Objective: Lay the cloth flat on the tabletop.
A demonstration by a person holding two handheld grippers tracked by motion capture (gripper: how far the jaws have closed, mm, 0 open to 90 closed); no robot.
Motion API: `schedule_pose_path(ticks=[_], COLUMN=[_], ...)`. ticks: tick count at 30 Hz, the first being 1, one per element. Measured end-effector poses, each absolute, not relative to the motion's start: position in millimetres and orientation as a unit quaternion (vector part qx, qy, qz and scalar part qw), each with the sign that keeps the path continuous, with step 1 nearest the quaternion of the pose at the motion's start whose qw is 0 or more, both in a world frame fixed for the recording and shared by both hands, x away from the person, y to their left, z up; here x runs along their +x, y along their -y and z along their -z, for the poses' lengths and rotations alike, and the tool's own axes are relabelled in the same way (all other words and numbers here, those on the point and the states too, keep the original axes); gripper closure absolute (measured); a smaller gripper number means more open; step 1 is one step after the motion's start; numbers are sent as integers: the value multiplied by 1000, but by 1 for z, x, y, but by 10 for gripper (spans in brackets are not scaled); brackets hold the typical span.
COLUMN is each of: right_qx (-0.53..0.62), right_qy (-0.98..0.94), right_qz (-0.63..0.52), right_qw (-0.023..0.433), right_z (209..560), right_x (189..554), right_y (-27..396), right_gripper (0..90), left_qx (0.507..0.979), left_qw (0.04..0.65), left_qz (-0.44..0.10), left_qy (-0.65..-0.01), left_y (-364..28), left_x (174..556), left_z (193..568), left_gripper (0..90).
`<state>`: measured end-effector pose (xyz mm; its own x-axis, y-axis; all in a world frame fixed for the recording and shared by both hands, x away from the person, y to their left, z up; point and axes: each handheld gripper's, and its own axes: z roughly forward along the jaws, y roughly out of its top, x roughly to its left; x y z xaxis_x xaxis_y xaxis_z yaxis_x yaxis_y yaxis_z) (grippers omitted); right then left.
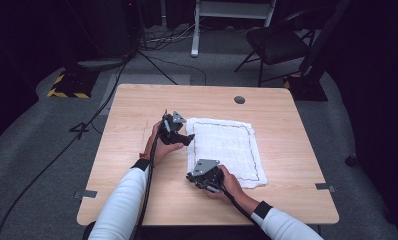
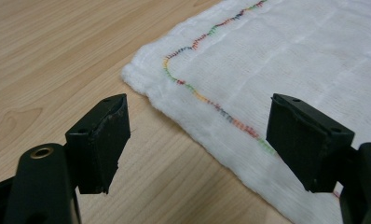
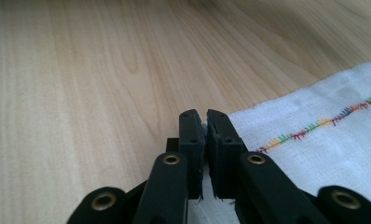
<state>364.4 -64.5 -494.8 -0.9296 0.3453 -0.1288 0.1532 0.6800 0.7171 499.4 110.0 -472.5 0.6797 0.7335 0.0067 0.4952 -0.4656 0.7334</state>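
A white cloth with a multicoloured stitched border lies flat on the right half of the wooden table. My left gripper is open at the cloth's left edge near the far corner. In the left gripper view its jaws stand wide, one over bare wood and one over the cloth, with nothing pressed between them. My right gripper is at the cloth's near left corner. In the right gripper view its jaws are pressed together on the edge of the cloth, with a sliver of white between them.
A round cable hole sits near the table's far edge. Tape marks lie at the near corners. Beyond the table stand a black chair, a white frame and cables on the grey floor.
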Motion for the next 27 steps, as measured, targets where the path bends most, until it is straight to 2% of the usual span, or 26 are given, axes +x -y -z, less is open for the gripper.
schedule_pose_path(ticks=[15,27], right_qx=[85,74], right_qy=[-918,-919], right_qz=[-373,-372], right_qw=[108,103], right_z=[490,489], right_x=[334,325], right_y=[54,54], right_gripper=[865,865], left_qx=[841,841], left_qw=[333,329], left_qz=[-176,-155], left_qy=[-388,-400], left_y=[-96,-95], left_x=[516,523], left_z=[489,498], left_gripper=[212,193])
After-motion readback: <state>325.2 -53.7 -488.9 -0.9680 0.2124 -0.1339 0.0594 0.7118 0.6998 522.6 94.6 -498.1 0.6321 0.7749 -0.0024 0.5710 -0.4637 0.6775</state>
